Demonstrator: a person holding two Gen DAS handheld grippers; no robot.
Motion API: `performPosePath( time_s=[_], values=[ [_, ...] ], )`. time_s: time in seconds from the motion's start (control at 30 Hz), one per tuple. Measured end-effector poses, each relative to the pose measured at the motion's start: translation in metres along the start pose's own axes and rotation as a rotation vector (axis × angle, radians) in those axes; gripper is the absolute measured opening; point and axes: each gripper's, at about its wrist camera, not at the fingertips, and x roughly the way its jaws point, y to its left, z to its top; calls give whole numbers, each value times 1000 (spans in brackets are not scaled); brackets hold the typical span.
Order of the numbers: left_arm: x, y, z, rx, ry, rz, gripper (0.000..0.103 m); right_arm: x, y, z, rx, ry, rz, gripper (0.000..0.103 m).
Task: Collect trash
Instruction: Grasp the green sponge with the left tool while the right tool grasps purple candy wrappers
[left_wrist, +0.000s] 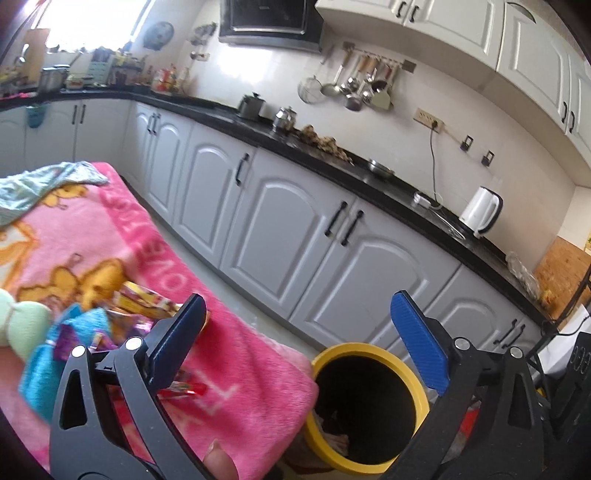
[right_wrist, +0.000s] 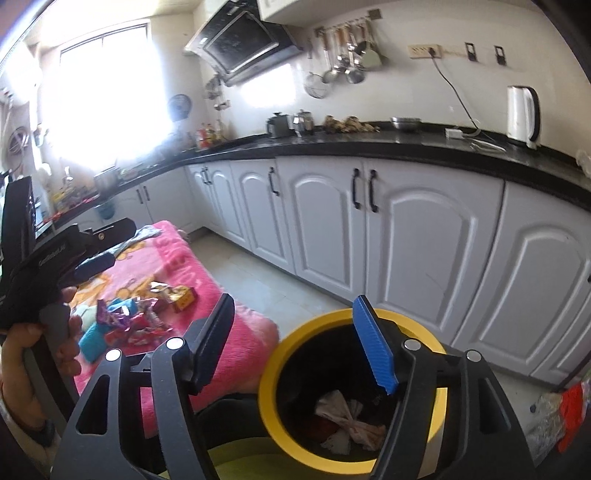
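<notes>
Blown-out window (right_wrist: 107, 85) glare, fisheye-warped edges

The left gripper (left_wrist: 299, 325) points forward and slightly downward with its jaws spread wide and nothing between them. The right gripper (right_wrist: 295, 332) tilts down the same way, jaws parted less widely and also empty. The left hand (right_wrist: 48, 332) wraps around its gripper's handle, fingers (right_wrist: 70, 328) curled.

pink blanket (left_wrist: 155, 229), upside-down "LOVE"

Pink blanket (right_wrist: 207, 295) covers surface; wrappers (right_wrist: 147, 317), blue cloth (right_wrist: 90, 341), grey-green cloth (left_wrist: 33, 188) lie on it.
</notes>
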Motion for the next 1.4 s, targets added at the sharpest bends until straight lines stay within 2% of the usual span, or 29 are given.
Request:
performPosePath(
  time_s=[0.3,0.77,1.13,1.4],
  values=[
    [-31,27,7,-11,-48,42,92,-10,31,2,-66,-33,44,71],
    [-64,72,2,-56,-72,109,92,-18,89,-7,-216,-46,114,79],
    [-88,123,0,-116,-93,197,92,-4,140,-15,-324,-2,219,82],
    [-103,168,-1,-201,-96,279,92,21,187,-21,-407,49,302,83]
  ],
)
